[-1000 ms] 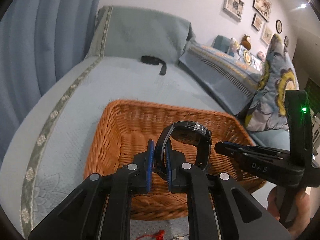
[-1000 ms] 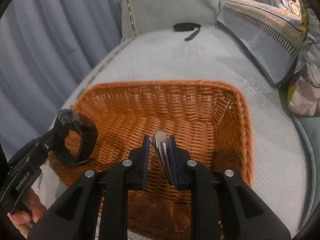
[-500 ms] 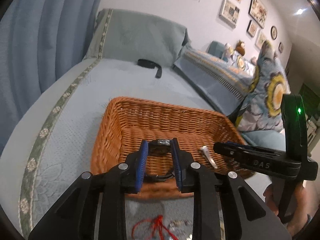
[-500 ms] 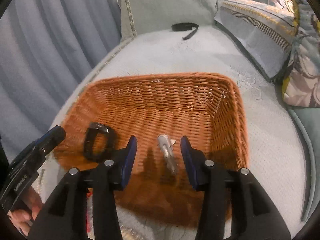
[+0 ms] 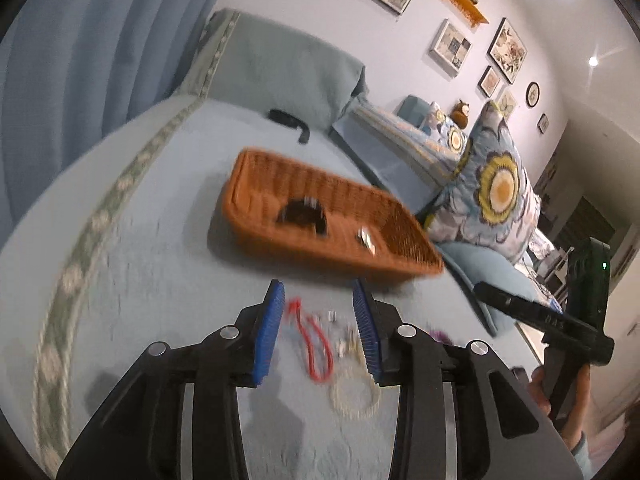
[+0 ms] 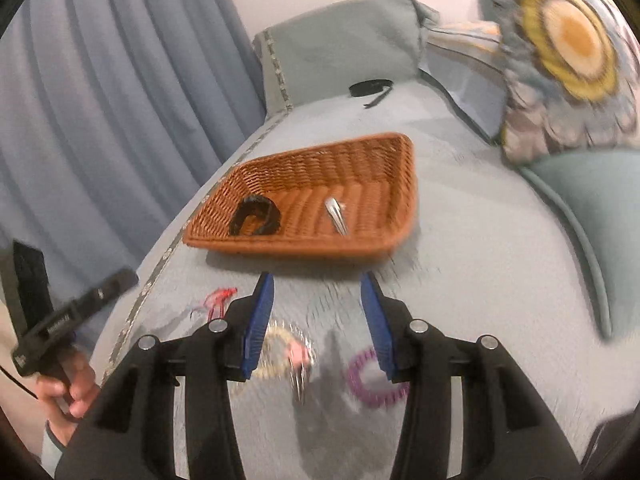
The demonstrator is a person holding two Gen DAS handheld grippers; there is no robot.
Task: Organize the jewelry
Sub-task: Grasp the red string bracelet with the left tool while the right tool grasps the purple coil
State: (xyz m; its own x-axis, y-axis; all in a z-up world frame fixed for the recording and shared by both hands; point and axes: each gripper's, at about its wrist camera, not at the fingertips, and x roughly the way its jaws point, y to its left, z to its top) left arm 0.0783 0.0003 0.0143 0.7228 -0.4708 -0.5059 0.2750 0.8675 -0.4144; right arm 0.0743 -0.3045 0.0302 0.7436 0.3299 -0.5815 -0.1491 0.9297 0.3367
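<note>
A brown wicker basket (image 5: 256, 236) (image 6: 384, 160) stands on the pale blue sofa cover. Inside it lie a black watch (image 5: 302, 214) (image 6: 254, 220) and a silver hair clip (image 5: 366, 238) (image 6: 336, 216). My left gripper (image 5: 320, 300) is pulled back from the basket, its jaws opening with nothing between them. Below it on the cover lie a red cord bracelet (image 5: 314, 346) and a pale bead bracelet (image 5: 354, 398). My right gripper (image 6: 318, 292) stands open and empty over a gold bracelet (image 6: 276, 354), a pink charm (image 6: 298, 354) and a purple ring (image 6: 372, 382).
A black strap (image 5: 290, 120) (image 6: 370, 88) lies far back by the sofa's backrest. Flowered cushions (image 5: 488, 196) (image 6: 568, 52) sit to the right, blue curtains (image 6: 100, 120) to the left. A hand (image 6: 66, 392) holds the left gripper's handle at the lower left.
Both grippers let go: the watch and the hair clip dropped into the basket. Both then drew back toward me, so the loose jewelry on the cover came into view.
</note>
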